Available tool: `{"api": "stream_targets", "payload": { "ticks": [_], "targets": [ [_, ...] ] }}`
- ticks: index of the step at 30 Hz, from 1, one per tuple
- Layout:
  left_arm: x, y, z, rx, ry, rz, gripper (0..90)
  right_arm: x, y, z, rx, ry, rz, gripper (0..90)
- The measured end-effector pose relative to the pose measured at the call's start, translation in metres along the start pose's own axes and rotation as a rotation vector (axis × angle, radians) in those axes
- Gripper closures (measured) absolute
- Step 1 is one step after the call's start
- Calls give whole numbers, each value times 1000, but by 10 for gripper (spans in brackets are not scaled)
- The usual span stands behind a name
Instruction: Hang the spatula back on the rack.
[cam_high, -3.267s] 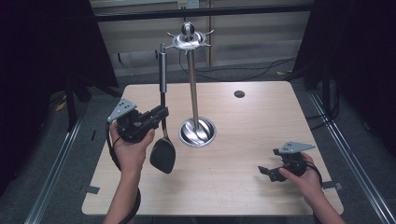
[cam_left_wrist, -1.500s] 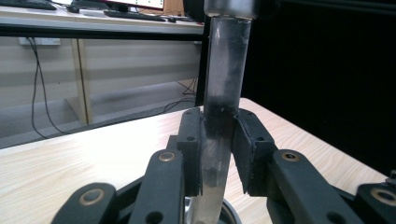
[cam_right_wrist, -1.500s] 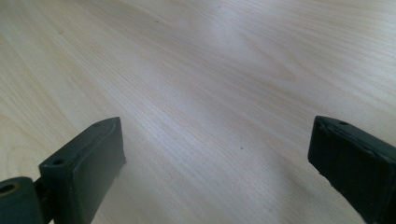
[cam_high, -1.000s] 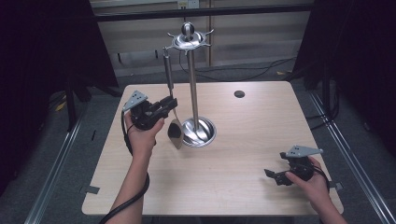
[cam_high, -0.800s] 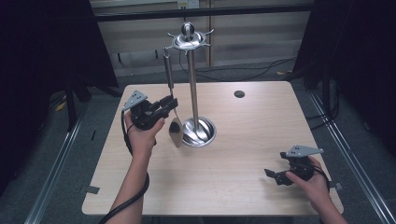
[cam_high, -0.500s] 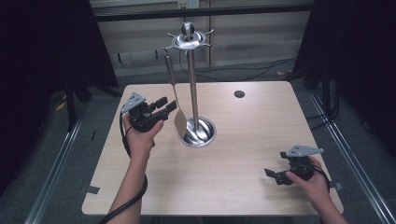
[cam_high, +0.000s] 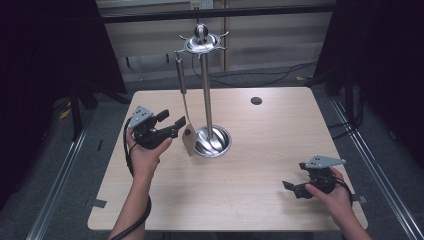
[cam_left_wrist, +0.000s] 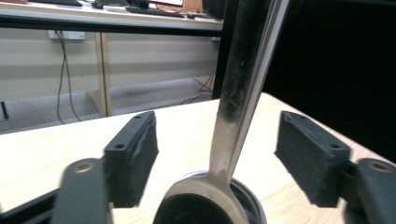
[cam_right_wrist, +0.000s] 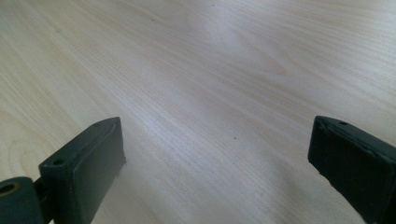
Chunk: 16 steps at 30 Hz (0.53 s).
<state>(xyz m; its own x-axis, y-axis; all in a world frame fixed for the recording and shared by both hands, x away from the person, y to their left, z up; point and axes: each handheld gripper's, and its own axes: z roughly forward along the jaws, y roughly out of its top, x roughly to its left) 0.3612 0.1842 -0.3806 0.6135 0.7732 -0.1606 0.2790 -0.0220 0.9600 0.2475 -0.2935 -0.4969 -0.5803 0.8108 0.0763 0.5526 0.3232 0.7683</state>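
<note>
A long steel spoon (cam_high: 183, 102) hangs by its handle from a hook of the steel utensil stand (cam_high: 206, 95). Its bowl (cam_high: 188, 140) dangles just left of the stand's round base (cam_high: 220, 145). My left gripper (cam_high: 172, 120) is level with the lower shaft, and its jaws have just been opening. In the left gripper view the spoon's shaft (cam_left_wrist: 238, 107) stands free between the left gripper's (cam_left_wrist: 219, 140) wide-apart pads, touching neither. My right gripper (cam_high: 291, 189) rests low over the table's front right with nothing in it. In its own view the right gripper (cam_right_wrist: 217, 158) is open over bare wood.
The wooden table (cam_high: 270, 130) has a small dark round hole (cam_high: 256, 100) at the back right. Metal rails run along both sides on the floor. Cables lie on the floor behind the table.
The left jaws have opened off the spoon's shaft and the hand has drawn a little left. The spoon now hangs freely from the hook. The right hand has not moved.
</note>
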Motion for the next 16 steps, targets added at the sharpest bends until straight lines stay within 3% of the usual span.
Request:
{"api": "stream_targets", "payload": {
  "ticks": [7, 16],
  "targets": [
    [2, -9, -5, 6, 33, -7, 124, 0, 0, 0, -5, -4, -6, 36],
    [1, -18, -5, 14, 44, -3, 97, 0, 0, 1, -2, 1, -9, 36]
  ]
}}
